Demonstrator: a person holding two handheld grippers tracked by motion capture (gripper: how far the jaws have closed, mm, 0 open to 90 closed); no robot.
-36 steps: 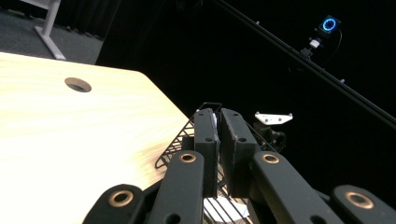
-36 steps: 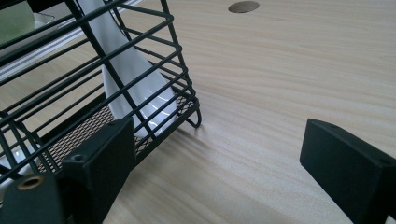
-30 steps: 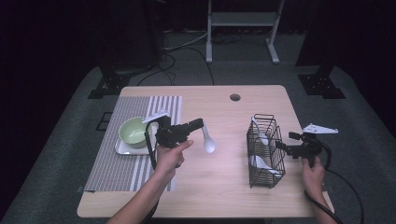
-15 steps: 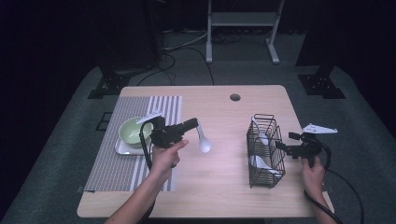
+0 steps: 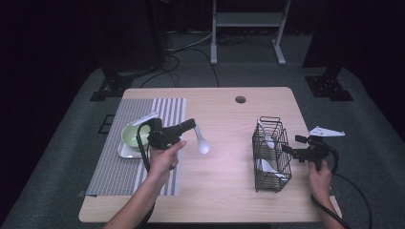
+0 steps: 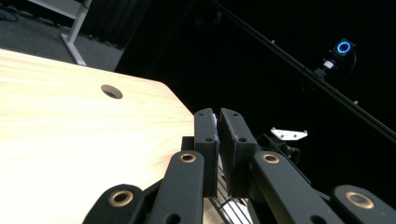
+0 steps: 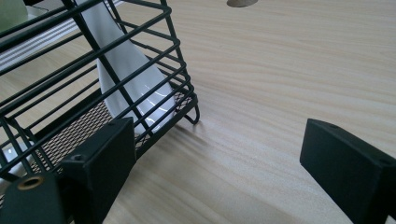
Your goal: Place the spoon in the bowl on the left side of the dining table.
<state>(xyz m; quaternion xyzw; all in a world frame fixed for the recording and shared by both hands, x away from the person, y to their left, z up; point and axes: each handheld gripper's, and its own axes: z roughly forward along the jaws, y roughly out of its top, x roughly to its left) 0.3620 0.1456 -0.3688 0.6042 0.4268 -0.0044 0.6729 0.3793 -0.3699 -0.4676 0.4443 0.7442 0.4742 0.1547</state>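
Note:
My left gripper (image 5: 192, 125) hovers over the table's middle left, shut on the handle of a white spoon (image 5: 202, 142) whose bowl hangs down to the right. In the left gripper view the jaws (image 6: 218, 115) are pressed together on a thin white sliver of the spoon handle (image 6: 214, 125). A green bowl (image 5: 133, 135) sits on a white plate (image 5: 124, 152) just left of that gripper. My right gripper (image 5: 286, 149) stands open beside the right wall of a black wire basket (image 5: 272, 157). The right gripper view (image 7: 224, 154) shows nothing between its jaws, with the basket (image 7: 56, 60) and a white spoon (image 7: 128, 88) inside it.
A grey striped placemat (image 5: 114, 167) lies under the plate at the table's left. A round cable hole (image 5: 240, 99) is near the table's back edge. Bare wood (image 5: 224, 181) spreads between the placemat and the basket. A white stand's legs (image 5: 246, 28) rise on the floor behind.
My left gripper has carried the spoon a little to the left, toward the bowl. The right gripper and the basket have stayed put.

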